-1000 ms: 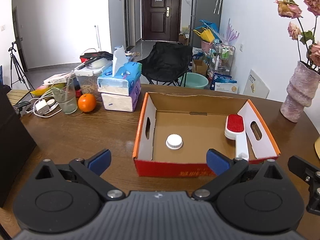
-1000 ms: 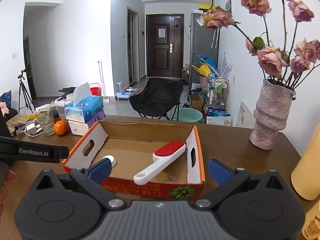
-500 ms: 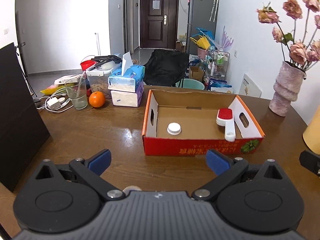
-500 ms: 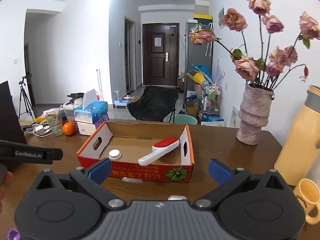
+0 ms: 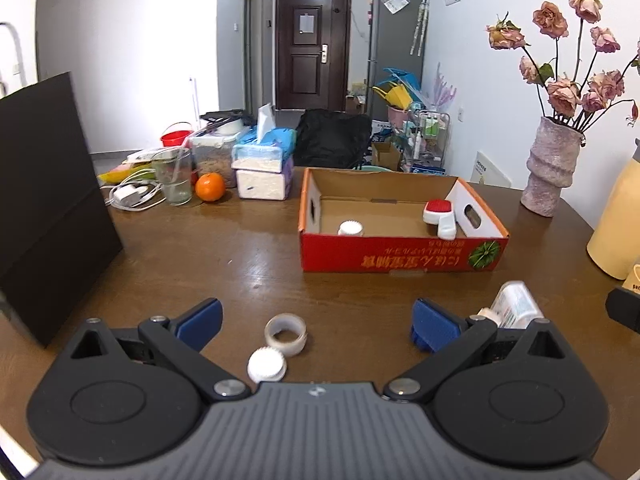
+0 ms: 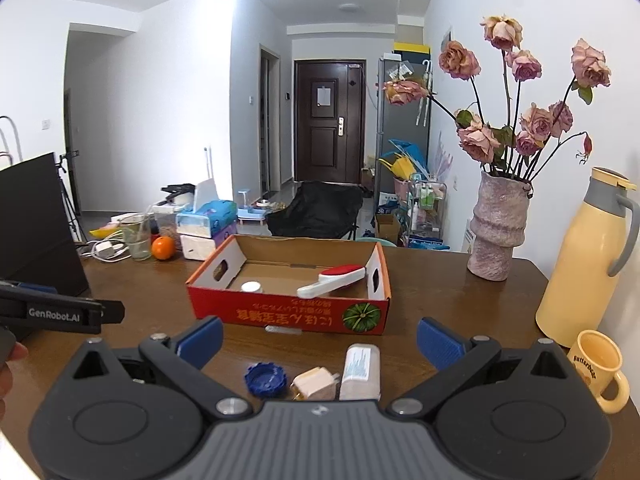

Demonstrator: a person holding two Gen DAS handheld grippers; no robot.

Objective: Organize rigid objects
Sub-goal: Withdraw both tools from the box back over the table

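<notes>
Both grippers hang spread wide over the table, holding nothing. The left gripper frames a tape roll and a white cap, the cap touching the roll at its 7 o'clock. The right gripper frames a blue cap, a plug just to its 3 o'clock, and a bottle lying on its side against the plug. The box sits at 12 o'clock from both, already holding a brush and another white cap. The likely next step is picking one of the loose pieces, and crowding is the risk: closing on the plug could catch the bottle or nudge the blue cap aside, since all three lie close together. The roll and white cap touch, so a finger lowered between them may shove one away. The low caps could slip out if the pads close above their rims. The bottle, being round, may roll when bumped. With both grippers close together, they could also knock into each other on the way to the box.
</notes>
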